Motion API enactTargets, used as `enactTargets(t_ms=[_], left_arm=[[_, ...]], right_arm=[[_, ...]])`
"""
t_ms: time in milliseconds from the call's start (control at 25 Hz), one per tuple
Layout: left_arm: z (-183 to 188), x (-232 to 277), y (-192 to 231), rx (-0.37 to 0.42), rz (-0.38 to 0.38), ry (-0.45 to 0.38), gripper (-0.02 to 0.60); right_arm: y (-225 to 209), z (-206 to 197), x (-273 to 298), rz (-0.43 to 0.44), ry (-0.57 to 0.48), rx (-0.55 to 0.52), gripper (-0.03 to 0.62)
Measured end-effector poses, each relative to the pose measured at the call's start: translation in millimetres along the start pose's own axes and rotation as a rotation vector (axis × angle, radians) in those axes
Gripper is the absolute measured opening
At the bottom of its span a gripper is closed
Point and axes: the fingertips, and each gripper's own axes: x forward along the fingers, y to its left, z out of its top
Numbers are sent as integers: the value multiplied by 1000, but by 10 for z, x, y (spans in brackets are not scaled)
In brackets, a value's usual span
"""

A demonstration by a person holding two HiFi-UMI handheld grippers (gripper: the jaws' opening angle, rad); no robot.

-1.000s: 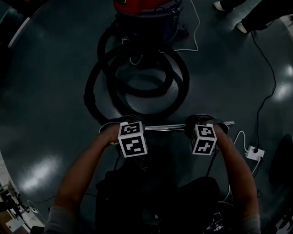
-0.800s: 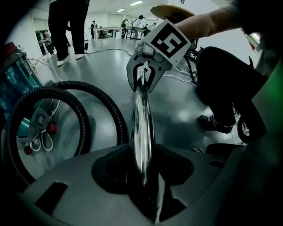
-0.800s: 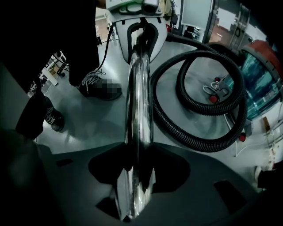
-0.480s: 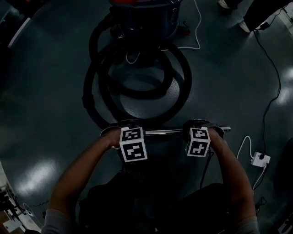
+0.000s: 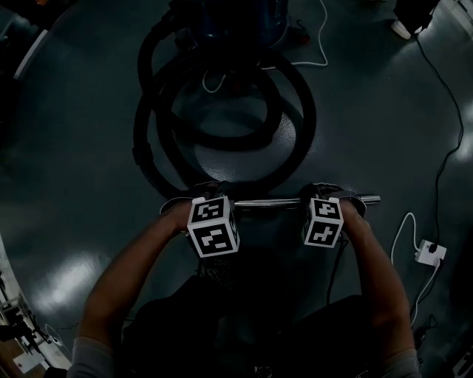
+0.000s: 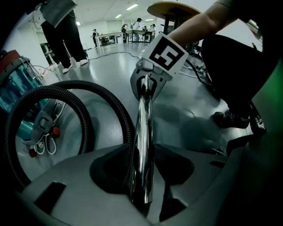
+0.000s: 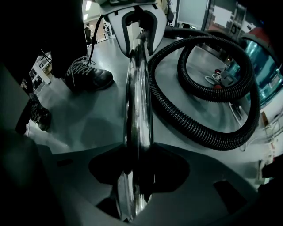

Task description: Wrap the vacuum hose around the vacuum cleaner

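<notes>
Two level, downward grips on chrome wand (image 5: 267,202): left tool (image 5: 211,198), right tool (image 5: 323,193)

The head view is running very dim, with pale patches of overhead light glinting off the glossy floor (image 5: 66,280) and corners fading to black. Both gripper views are bending strongly at the edges; ceiling lights (image 6: 131,7) are glowing, and the chrome tube (image 6: 142,145) is throwing bright streaks of glare.
</notes>
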Motion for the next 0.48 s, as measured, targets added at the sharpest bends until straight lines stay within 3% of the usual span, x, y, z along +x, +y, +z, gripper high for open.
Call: enactTargets(t_ms=[200,480], left_arm=[[90,-37,34,-87,-4,-72,172],[16,-1,28,-213,-14,-110,170]], right_arm=[[-24,-28,158,-2,2,18,153],[-32,-80,258,18,-11,83,153]])
